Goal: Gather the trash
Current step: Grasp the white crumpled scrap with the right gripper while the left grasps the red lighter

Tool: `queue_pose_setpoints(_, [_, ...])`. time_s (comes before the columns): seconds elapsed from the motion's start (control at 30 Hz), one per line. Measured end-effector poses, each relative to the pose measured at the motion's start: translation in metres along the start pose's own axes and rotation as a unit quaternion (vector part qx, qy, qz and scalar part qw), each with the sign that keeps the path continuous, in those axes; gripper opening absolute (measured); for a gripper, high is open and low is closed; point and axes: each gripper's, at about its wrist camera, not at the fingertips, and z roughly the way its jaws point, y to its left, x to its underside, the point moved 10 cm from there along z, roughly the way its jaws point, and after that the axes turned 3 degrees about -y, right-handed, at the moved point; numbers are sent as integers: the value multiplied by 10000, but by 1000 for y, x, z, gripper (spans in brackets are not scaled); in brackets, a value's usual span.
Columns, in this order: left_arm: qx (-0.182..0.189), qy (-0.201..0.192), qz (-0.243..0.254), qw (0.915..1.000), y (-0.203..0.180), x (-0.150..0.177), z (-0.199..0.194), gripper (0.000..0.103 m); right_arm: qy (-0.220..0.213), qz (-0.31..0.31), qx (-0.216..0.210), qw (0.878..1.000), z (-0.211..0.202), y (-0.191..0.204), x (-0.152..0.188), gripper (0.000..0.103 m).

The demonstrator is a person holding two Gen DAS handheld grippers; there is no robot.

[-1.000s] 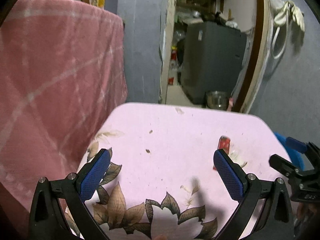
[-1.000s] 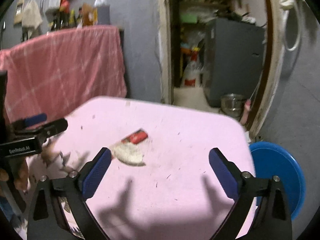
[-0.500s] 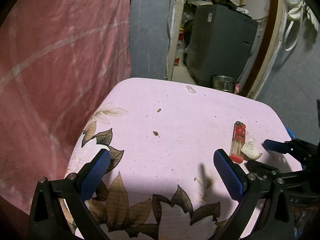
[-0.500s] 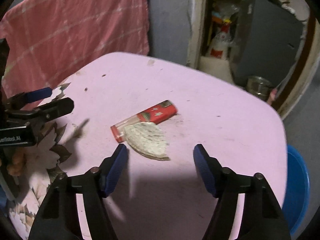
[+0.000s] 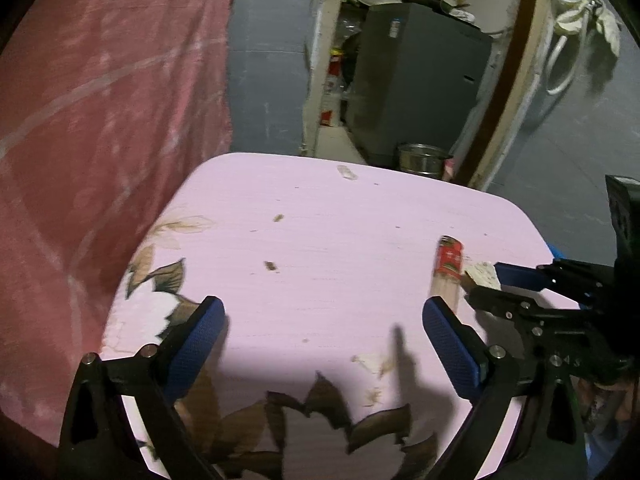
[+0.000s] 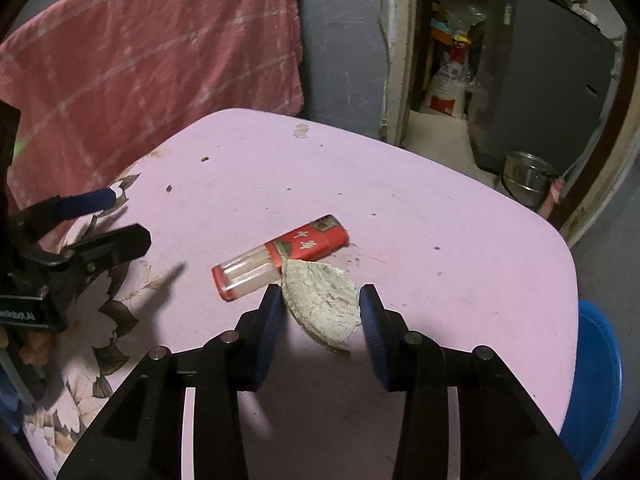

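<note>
A dirty white scrap (image 6: 316,312) lies on the pink table (image 6: 400,208), its tip leaning on a red and clear lighter-like case (image 6: 280,256). My right gripper (image 6: 320,294) points down at the scrap. Its jaws are closing with the scrap between the blue pads, which stand right at the scrap's edges. In the left wrist view, the same scrap (image 5: 482,272) sits between the right gripper's fingers (image 5: 516,274), next to the case (image 5: 448,264). My left gripper (image 5: 323,312) hovers open over the leaf-printed part of the table, with nothing between its fingers. A small pale scrap (image 5: 346,172) lies near the far edge.
A pink checked cloth (image 6: 140,60) hangs close along the table's left side. A blue tub (image 6: 592,380) sits on the floor past the right edge. Beyond the table, a doorway holds a grey cabinet (image 6: 540,80) and a steel pot (image 6: 524,180). Small crumbs (image 5: 270,266) dot the tabletop.
The right gripper has come down and forward to the white scrap, and its jaws have narrowed from wide open to flank it. The left gripper has tipped slightly downward.
</note>
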Motion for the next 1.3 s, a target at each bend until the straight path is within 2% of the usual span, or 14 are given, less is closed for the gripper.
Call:
queue_pose_setpoints(0.33, [187,315,407,9985,-35,5,19,93,-86,314,199,9993,-14,-27,7,38])
queue_pose_setpoints(0.57, [391,508,760,9950,-61,10,31,78,-148,421,283,9986,-18,-35,10,38])
queue_pose_setpoints(0.6, [434,545,778,9945,-64,11,33,71,-165,455,294,9984,-19,-38,10,38])
queue_pose_setpoints(0.63, [413,540,803,9944,-65,11,34,68,-178,484,305,9982,-20,-39,11,38])
queue_pose_setpoints(0.7, [431,536,901,9936,-70,11,36,58,-208,546,311,9978,-22,-43,12,38])
queue_pose_setpoints(0.83, [462,556,1171,9905,-85,11,40,47,-279,651,303,9970,-27,-48,14,38])
queue_pose_setpoints(0.93, [320,571,1429,9876,-96,12,47,39,-343,709,281,9965,-30,-49,15,38])
queue_pose_setpoints(1.0, [360,602,1421,9874,-101,13,48,25,-389,736,275,9961,-33,-50,17,38])
queue_pose_setpoints(1.07, [343,628,1392,9877,-104,12,50,19,-444,778,277,9956,-36,-51,17,38])
queue_pose_setpoints(1.3, [389,598,1159,9907,-109,12,45,19,-713,991,290,9921,-55,-60,23,37])
